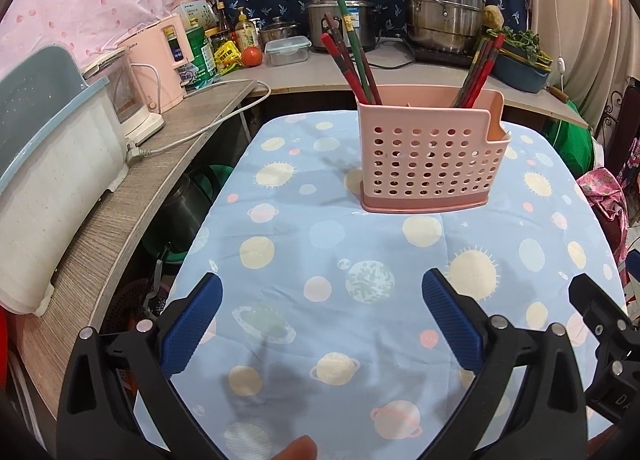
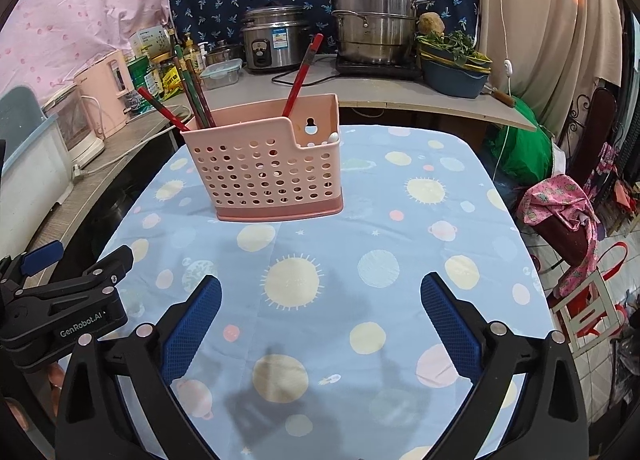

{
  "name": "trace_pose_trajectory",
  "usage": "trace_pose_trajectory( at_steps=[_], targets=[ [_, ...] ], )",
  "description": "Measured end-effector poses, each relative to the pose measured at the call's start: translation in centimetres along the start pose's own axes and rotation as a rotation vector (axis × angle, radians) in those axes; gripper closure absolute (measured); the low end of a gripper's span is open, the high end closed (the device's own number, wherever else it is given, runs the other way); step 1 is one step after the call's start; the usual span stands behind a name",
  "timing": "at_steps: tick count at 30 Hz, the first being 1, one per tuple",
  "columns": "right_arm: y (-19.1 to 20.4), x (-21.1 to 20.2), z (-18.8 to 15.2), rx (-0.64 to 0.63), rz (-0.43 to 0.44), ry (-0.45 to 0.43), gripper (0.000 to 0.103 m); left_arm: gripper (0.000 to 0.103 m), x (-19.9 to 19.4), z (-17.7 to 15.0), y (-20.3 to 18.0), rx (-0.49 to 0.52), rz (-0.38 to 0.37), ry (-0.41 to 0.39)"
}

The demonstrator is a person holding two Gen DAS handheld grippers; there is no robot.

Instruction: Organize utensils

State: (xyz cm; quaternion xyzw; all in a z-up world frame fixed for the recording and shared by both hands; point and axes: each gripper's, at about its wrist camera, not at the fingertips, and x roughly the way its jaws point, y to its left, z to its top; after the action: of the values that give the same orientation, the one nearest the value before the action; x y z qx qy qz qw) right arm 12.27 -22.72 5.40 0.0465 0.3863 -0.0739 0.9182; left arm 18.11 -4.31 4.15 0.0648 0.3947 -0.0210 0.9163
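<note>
A pink perforated utensil holder (image 1: 428, 158) stands upright on the blue planet-print tablecloth (image 1: 360, 324). Red and green chopsticks (image 1: 352, 60) lean out of its left part, and more chopsticks (image 1: 482, 68) lean out of its right part. In the right wrist view the same holder (image 2: 264, 164) has chopsticks (image 2: 192, 88) at its left and a single red one (image 2: 300, 76) further right. My left gripper (image 1: 322, 316) hovers over the cloth in front of the holder, open and empty. My right gripper (image 2: 320, 320) is likewise open, with nothing between its blue pads.
A wooden side counter (image 1: 132, 196) on the left carries a dish rack (image 1: 52, 164) and a pink kettle (image 1: 160, 64). Behind the table a worktop holds a rice cooker (image 2: 272, 40), a steel steamer pot (image 2: 376, 20) and a bowl of greens (image 2: 456, 68). A fingertip (image 1: 296, 448) shows at the bottom.
</note>
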Motion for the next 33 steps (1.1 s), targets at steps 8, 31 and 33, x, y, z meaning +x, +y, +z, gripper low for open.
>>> trace_pose_trajectory(
  at_steps=[8,31,33],
  targets=[
    [-0.02,0.16,-0.01,-0.002,-0.007,0.005,0.007,0.007,0.04,-0.05,0.04,-0.006,0.006,0.0],
    [0.04,0.52,-0.34,0.002,-0.008,0.024,0.007,0.007,-0.01,-0.2,-0.06,-0.001,0.011,-0.001],
    [0.05,0.53,-0.33,0.001,-0.008,0.024,0.007,0.007,-0.01,-0.19,-0.08,-0.001,0.01,0.0]
  ],
)
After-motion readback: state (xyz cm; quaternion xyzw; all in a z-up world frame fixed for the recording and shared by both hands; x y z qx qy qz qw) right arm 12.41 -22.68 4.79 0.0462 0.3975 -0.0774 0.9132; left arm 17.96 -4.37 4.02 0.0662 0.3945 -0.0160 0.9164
